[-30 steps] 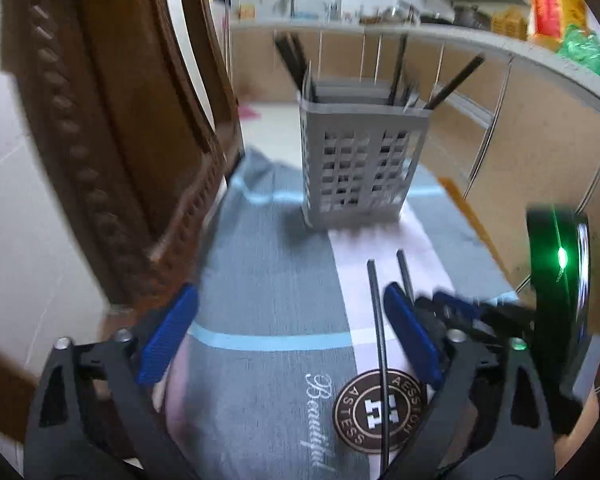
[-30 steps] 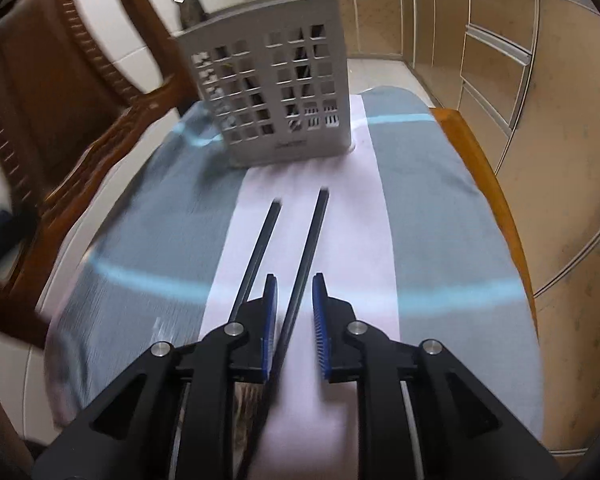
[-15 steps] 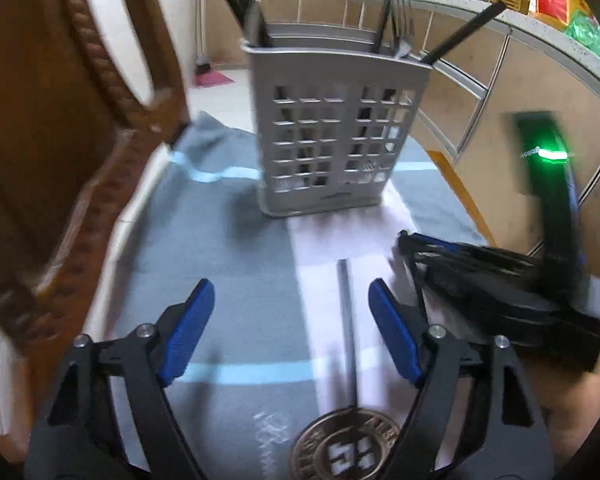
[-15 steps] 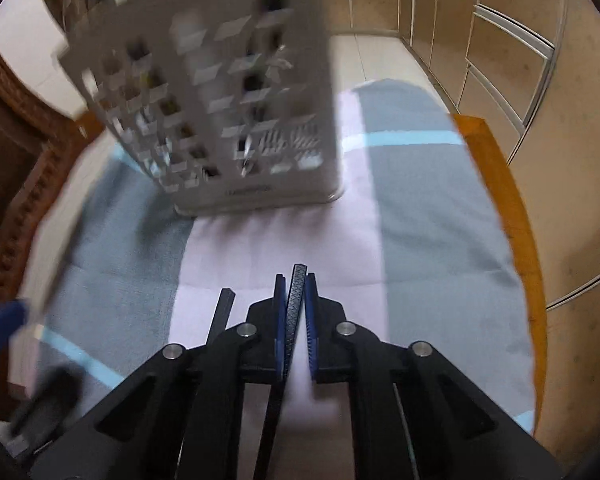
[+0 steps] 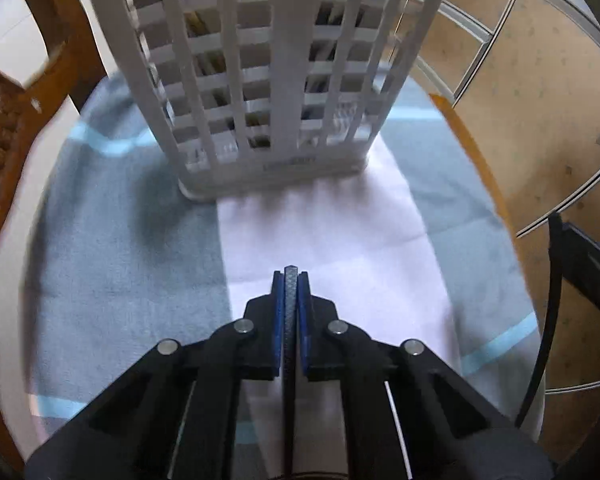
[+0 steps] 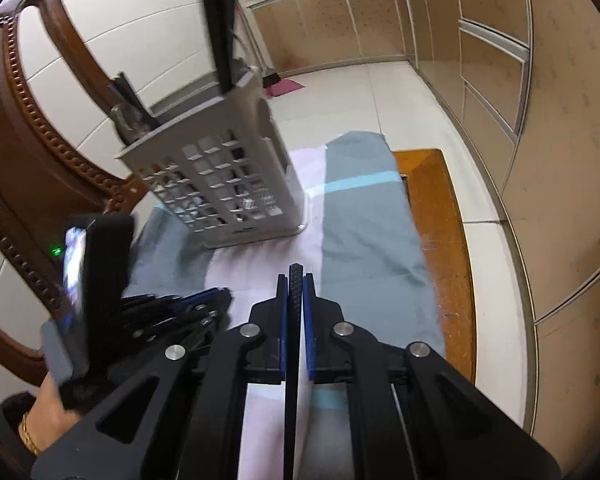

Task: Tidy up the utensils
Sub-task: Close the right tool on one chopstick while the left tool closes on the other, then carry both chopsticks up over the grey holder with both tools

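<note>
A grey slotted utensil holder [image 5: 268,80] stands on the striped cloth [image 5: 120,248], close ahead in the left wrist view and up left in the right wrist view [image 6: 224,184]. Dark utensils [image 6: 220,40] stick out of its top. My left gripper [image 5: 290,280] is shut on a black chopstick [image 5: 290,340] that runs back between the blue pads. My right gripper [image 6: 295,280] is shut on a second black chopstick [image 6: 293,340] the same way. The left gripper's body [image 6: 100,288] shows at the left of the right wrist view.
A carved wooden chair back [image 6: 28,152] stands to the left of the holder. The wooden table edge [image 6: 448,232] shows right of the cloth. Kitchen cabinets [image 6: 540,120] line the right side and a tiled floor [image 6: 360,92] lies beyond.
The left gripper has moved toward the holder and shut on the chopstick that lay on the cloth. The right gripper, shut on its chopstick half a second ago, has lifted and tilted.
</note>
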### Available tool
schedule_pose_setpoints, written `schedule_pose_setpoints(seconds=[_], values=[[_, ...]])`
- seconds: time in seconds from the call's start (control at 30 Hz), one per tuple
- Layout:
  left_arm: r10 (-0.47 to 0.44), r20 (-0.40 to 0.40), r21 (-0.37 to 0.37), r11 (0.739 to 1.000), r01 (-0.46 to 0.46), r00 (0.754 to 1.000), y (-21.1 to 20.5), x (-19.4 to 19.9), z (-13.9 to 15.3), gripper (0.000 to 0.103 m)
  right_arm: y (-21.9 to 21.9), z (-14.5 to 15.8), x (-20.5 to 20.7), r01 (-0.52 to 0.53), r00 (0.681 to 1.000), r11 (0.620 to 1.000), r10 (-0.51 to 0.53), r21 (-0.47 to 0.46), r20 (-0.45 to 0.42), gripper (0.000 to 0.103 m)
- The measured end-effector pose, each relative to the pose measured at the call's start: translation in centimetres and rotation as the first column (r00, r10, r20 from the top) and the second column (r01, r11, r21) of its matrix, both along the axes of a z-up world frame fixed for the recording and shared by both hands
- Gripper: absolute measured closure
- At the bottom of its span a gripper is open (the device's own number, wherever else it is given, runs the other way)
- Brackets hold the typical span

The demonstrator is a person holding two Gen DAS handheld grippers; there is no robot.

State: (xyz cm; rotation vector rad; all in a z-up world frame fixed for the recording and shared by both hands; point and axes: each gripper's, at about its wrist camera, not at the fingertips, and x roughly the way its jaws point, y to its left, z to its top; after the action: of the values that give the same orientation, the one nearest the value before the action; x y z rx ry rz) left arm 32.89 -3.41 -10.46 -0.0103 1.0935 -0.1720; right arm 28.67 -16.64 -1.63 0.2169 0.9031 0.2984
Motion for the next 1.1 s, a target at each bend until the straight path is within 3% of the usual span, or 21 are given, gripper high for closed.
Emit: schedule_pose_setpoints(seconds=[0.17, 0.27, 0.47, 0.73, 0.8, 0.9, 1.0, 1.1], values=[[0.004, 0.124, -0.09, 0.996, 0.007, 0.992, 2.5, -3.2, 7.0, 0.096, 1.1, 4.8, -3.0, -0.053, 0.994, 0.998, 0.05, 0.026, 0.098, 0.096], [-0.021, 0.238, -0.122, 0.991, 0.051, 0.971, 3.8, -6.4, 12.7, 0.096, 1.0, 7.9, -5.6, -0.085, 0.983, 0.994, 0.073, 0.064, 0.168, 0.096], [-0.004, 0.43, -0.162, 0.984, 0.081, 0.903, 6.9, -10.8, 22.2, 0.096, 0.6, 14.0, -8.7, -0.096, 0.95, 0.989, 0.056, 0.115, 0.309, 0.096], [0.127, 0.603, -0.187, 0.982, -0.016, 0.788, 7.6, -7.5, 33.2, 0.096, 1.7, 24.1, -3.6, -0.051, 0.883, 0.995, 0.007, 0.081, 0.469, 0.096], [0.153, 0.634, -0.189, 0.981, -0.04, 0.758, 7.6, -6.4, 35.0, 0.096, 2.3, 26.2, -1.5, -0.028, 0.868, 0.998, -0.005, 0.059, 0.496, 0.096], [0.178, 0.645, -0.201, 0.978, -0.06, 0.743, 7.6, -4.1, 36.2, 0.096, 3.0, 27.7, 1.0, 0.004, 0.85, 0.999, -0.026, 0.043, 0.527, 0.096], [0.204, 0.645, -0.211, 0.974, -0.085, 0.737, 7.4, -1.5, 35.9, 0.096, 3.7, 27.8, 3.3, 0.024, 0.835, 0.999, -0.033, 0.022, 0.549, 0.096], [0.231, 0.618, -0.235, 0.966, -0.104, 0.751, 7.6, 1.1, 34.3, 0.096, 4.7, 27.0, 5.5, 0.041, 0.831, 0.999, -0.032, -0.004, 0.555, 0.096]])
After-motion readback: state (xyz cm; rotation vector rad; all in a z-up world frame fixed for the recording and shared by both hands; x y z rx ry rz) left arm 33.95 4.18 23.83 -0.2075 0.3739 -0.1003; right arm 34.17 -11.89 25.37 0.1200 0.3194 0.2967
